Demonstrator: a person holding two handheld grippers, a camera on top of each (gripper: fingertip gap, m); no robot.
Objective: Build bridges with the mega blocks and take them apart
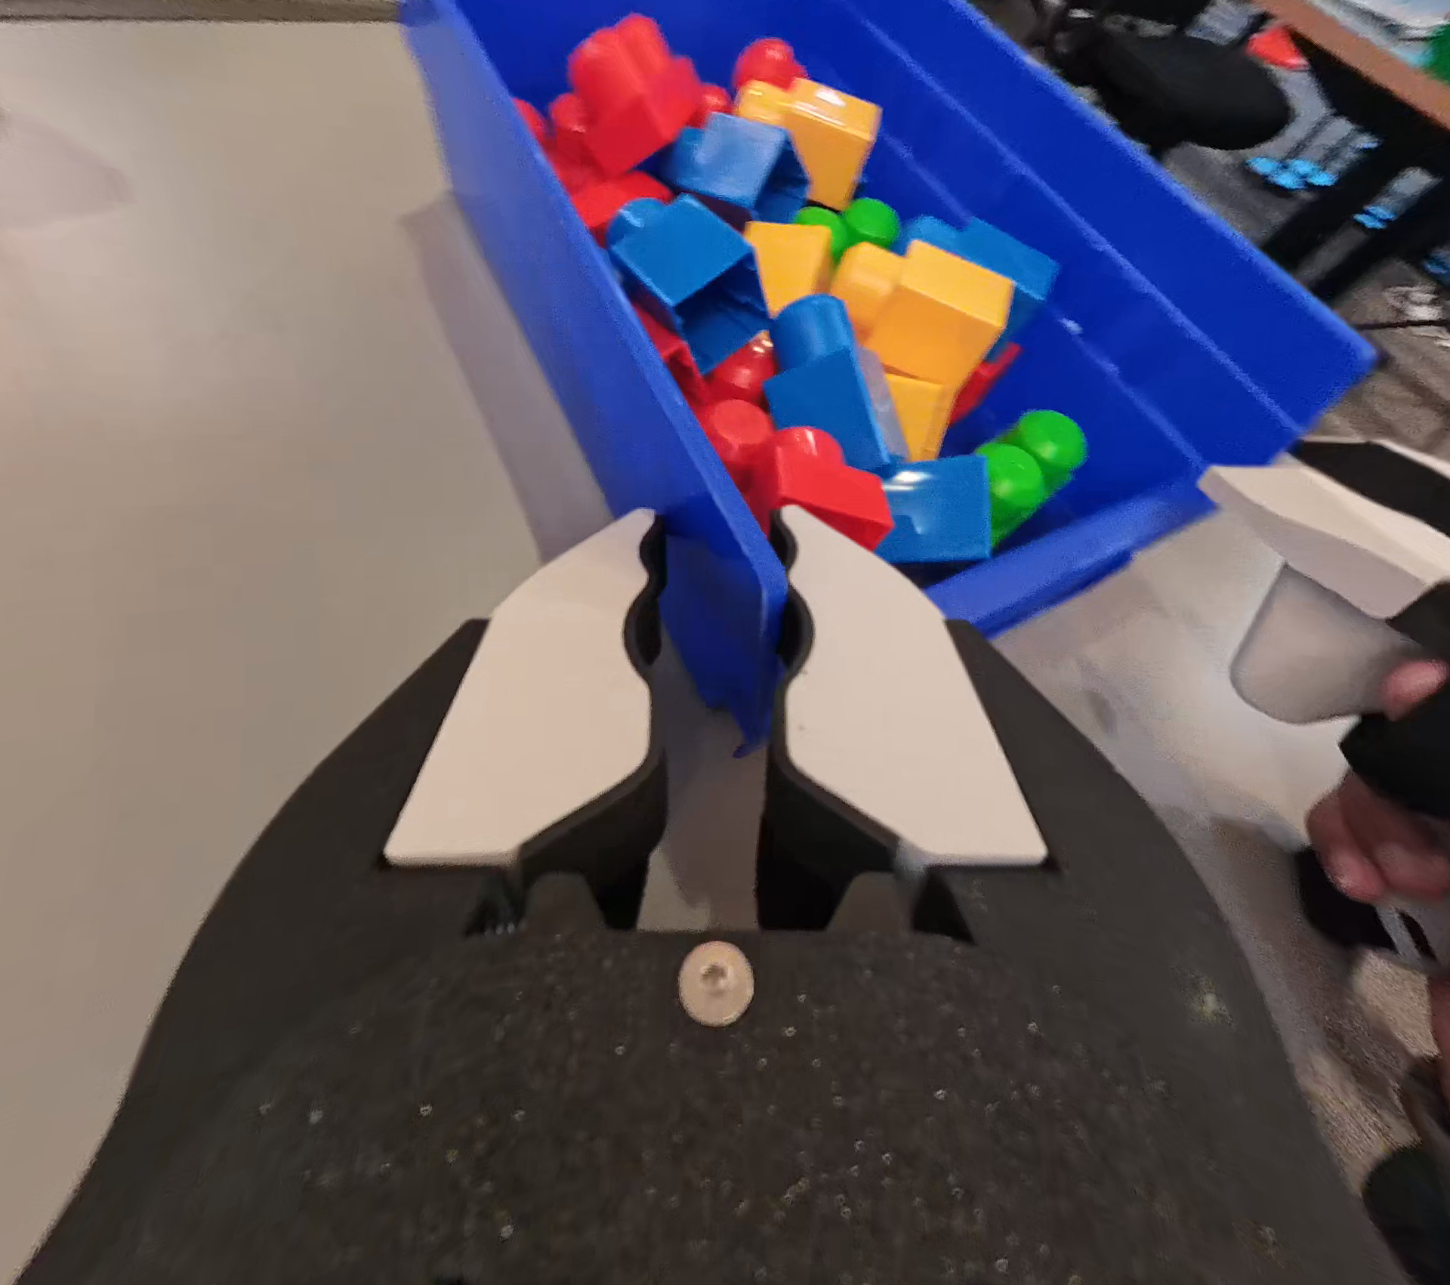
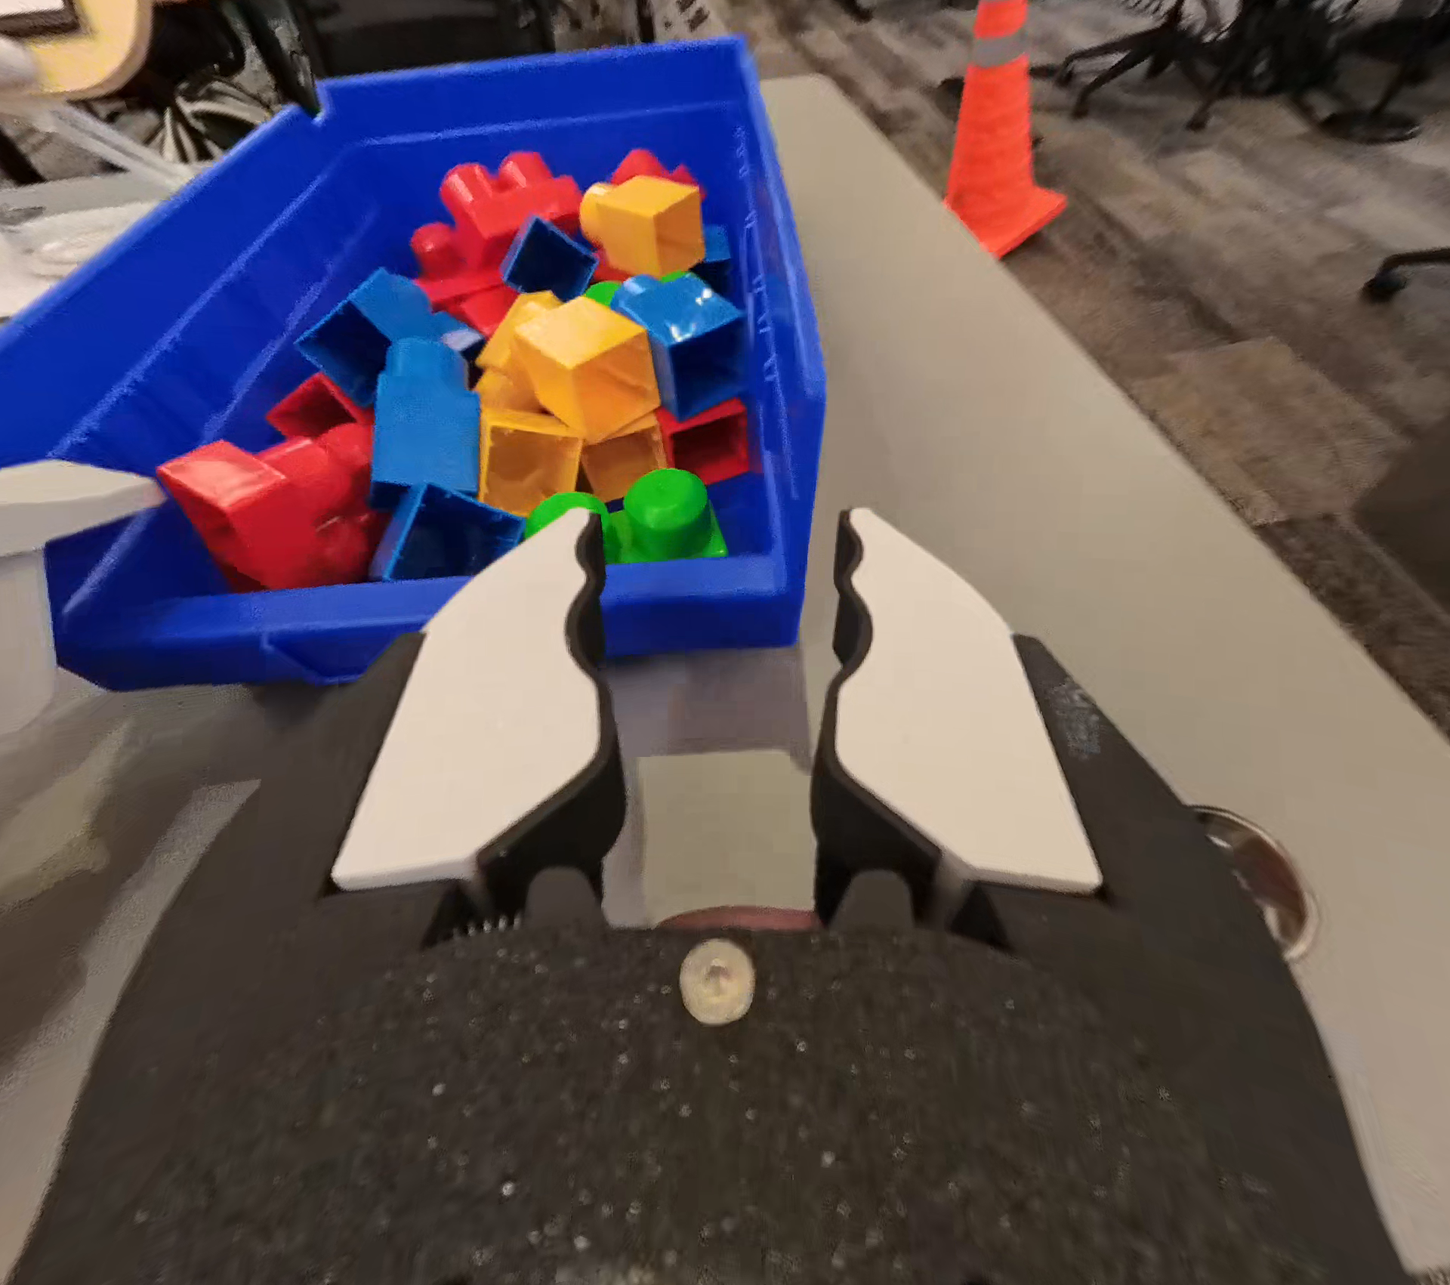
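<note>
1. At the near left corner of the deep blue plastic bin (image 1: pixel 1020 164), the left gripper (image 1: pixel 718 533) has its white fingers closed on the bin's wall — one finger outside, one inside; the bin looks tilted on the grey table (image 1: pixel 196 384).
2. Inside the bin lies a loose heap of red, blue, yellow and green plastic mega blocks (image 1: pixel 832 321).
3. Just in front of the bin's near right corner, the right gripper (image 2: pixel 718 525) hangs with its fingers parted, holding nothing; beyond the bin, an orange traffic cone (image 2: pixel 996 93) stands on the floor.
</note>
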